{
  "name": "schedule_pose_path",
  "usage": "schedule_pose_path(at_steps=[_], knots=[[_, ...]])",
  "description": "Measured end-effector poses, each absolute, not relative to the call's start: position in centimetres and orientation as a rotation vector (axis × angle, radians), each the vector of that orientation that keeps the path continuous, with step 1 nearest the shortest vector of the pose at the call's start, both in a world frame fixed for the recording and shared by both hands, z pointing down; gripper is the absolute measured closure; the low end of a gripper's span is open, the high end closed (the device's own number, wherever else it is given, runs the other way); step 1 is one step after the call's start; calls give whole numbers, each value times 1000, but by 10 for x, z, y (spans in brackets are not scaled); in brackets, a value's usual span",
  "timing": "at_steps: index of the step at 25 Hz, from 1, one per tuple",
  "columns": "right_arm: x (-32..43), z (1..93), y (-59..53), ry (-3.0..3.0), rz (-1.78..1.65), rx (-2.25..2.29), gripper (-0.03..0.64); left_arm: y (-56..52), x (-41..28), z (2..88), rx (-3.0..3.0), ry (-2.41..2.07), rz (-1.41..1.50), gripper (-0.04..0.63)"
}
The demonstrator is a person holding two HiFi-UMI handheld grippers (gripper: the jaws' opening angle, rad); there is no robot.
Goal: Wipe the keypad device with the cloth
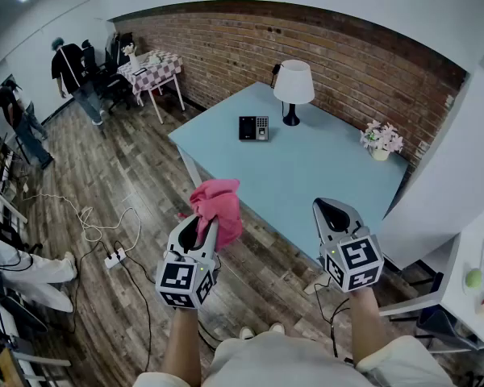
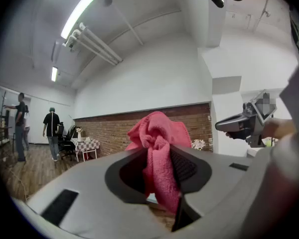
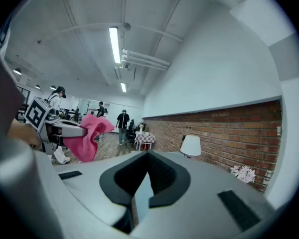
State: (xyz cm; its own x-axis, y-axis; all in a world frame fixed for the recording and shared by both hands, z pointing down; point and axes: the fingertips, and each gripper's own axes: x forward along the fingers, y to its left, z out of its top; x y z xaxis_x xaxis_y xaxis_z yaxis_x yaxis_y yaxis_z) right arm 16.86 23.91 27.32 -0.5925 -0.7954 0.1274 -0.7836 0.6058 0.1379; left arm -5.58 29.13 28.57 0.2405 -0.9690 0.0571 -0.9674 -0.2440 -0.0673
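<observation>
The keypad device [image 1: 254, 127], black with a grey number pad, lies flat near the far side of the light blue table [image 1: 306, 184]. My left gripper [image 1: 203, 220] [image 2: 159, 168] is held over the wooden floor, short of the table's near-left edge, and is shut on a bunched pink cloth [image 1: 218, 204] [image 2: 157, 133] [image 3: 89, 133] that sticks up out of the jaws. My right gripper [image 1: 332, 212] [image 3: 147, 176] hovers over the table's near edge, shut, with nothing in it. Neither gripper view shows the keypad.
A white-shaded lamp [image 1: 294, 87] stands just behind the keypad; a flower pot [image 1: 381, 139] sits at the table's far right corner. A power strip with cables [image 1: 113, 256] lies on the floor at left. People [image 1: 73, 67] stand by a checkered table [image 1: 153, 71]. A white desk [image 1: 468, 289] is at right.
</observation>
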Motion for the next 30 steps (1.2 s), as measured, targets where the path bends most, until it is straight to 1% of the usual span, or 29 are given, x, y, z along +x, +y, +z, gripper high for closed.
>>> schedule_pose_path(at_steps=[9,20,30], knots=[[150,265,252,-2721,-50,1374,598,306,-79,291,-2459,1927,-146,453],[115,264,269,-2642,-172,1393,604,319,-116,294,-2491,1895,-153,453],[103,278,274,-2587,-91,1485,603,314,-138,308,-2544,1859,-141,453]])
